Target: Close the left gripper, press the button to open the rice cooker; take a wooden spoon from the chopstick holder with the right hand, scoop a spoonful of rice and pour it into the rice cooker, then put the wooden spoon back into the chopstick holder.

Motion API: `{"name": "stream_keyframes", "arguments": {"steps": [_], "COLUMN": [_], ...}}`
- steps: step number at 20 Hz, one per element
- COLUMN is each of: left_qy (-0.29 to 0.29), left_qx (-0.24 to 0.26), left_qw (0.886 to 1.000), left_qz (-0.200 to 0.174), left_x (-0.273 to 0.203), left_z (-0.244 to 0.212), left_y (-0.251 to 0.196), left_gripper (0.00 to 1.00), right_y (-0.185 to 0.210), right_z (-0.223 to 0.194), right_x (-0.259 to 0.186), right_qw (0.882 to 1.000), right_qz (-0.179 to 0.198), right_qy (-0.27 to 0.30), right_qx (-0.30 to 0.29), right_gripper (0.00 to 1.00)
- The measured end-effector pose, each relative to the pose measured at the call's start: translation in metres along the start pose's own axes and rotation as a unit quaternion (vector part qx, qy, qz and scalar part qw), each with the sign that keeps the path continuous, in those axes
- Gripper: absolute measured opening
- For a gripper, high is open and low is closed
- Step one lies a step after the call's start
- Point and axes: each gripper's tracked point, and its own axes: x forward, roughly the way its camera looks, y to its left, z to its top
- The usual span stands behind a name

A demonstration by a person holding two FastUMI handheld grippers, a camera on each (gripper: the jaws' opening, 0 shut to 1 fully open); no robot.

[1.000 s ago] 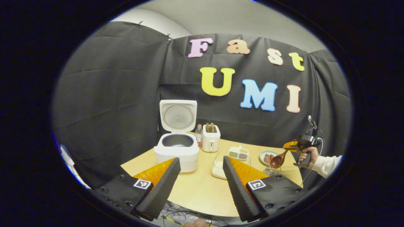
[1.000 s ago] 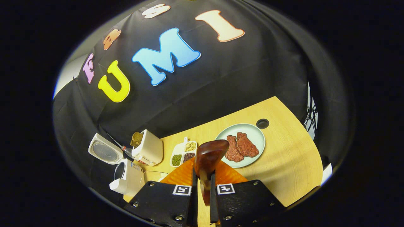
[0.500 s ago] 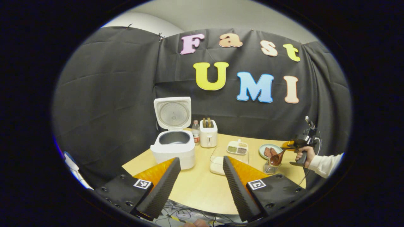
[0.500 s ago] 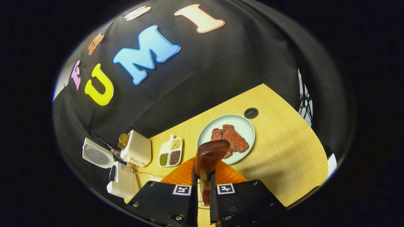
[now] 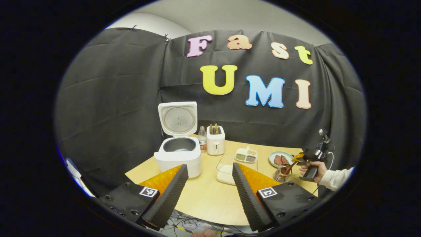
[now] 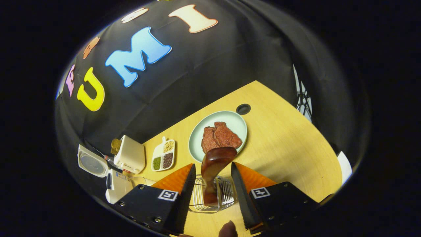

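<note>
Pale wooden tabletop [image 6: 289,148] at lower centre: my right hand-held gripper [image 6: 210,187] gapes wide around the brown wooden spoon [image 6: 213,164], standing in the wire chopstick holder [image 6: 227,197] (left hand-held gripper [image 5: 210,184] also wide).

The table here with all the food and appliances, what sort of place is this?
Probably a mock kitchen staged in a booth: an open rice cooker, a toaster and a plate of meat sit on a wooden table.

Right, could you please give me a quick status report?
Left hand-held gripper open, idle. Right hand-held gripper open, wooden spoon standing in chopstick holder. Rice cooker lid up. Nothing in the way.
</note>
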Motion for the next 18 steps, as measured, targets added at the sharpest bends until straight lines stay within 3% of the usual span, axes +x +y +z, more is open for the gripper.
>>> {"name": "stream_keyframes", "arguments": {"steps": [3, 4, 6, 7, 8, 12, 13, 18], "left_qy": [-0.007, -0.012, -0.023, -0.027, -0.032, -0.051, -0.052, -0.074], "left_qx": [0.001, 0.001, 0.002, 0.001, -0.001, -0.007, -0.011, -0.019], "left_qw": [1.000, 1.000, 1.000, 0.999, 0.999, 0.998, 0.998, 0.993], "left_qz": [-0.011, -0.015, -0.022, -0.025, -0.028, -0.039, -0.045, -0.086], "left_x": [0.008, 0.012, 0.018, 0.022, 0.024, 0.036, 0.041, 0.078], "left_z": [0.006, 0.008, 0.016, 0.019, 0.022, 0.033, 0.035, 0.053], "left_y": [-0.003, -0.003, -0.003, -0.002, -0.001, 0.001, 0.004, 0.026], "left_gripper": [0.95, 0.95, 0.95, 0.89, 1.00, 1.00, 0.95, 0.95], "right_y": [-0.001, 0.002, 0.010, 0.017, 0.024, 0.046, 0.051, 0.082], "right_z": [0.012, 0.023, 0.046, 0.052, 0.056, 0.058, 0.056, 0.050], "right_x": [-0.023, -0.030, -0.056, -0.072, -0.085, -0.132, -0.135, -0.196], "right_qw": [0.999, 0.997, 0.991, 0.987, 0.984, 0.975, 0.972, 0.951], "right_qz": [-0.012, -0.011, -0.002, 0.006, 0.013, 0.031, 0.033, 0.012], "right_qy": [-0.036, -0.072, -0.134, -0.154, -0.169, -0.201, -0.206, -0.270], "right_qx": [-0.015, -0.015, -0.029, -0.039, -0.050, -0.094, -0.106, -0.152], "right_gripper": [0.86, 0.98, 0.98, 0.98, 0.98, 0.98, 0.98, 0.98]}}
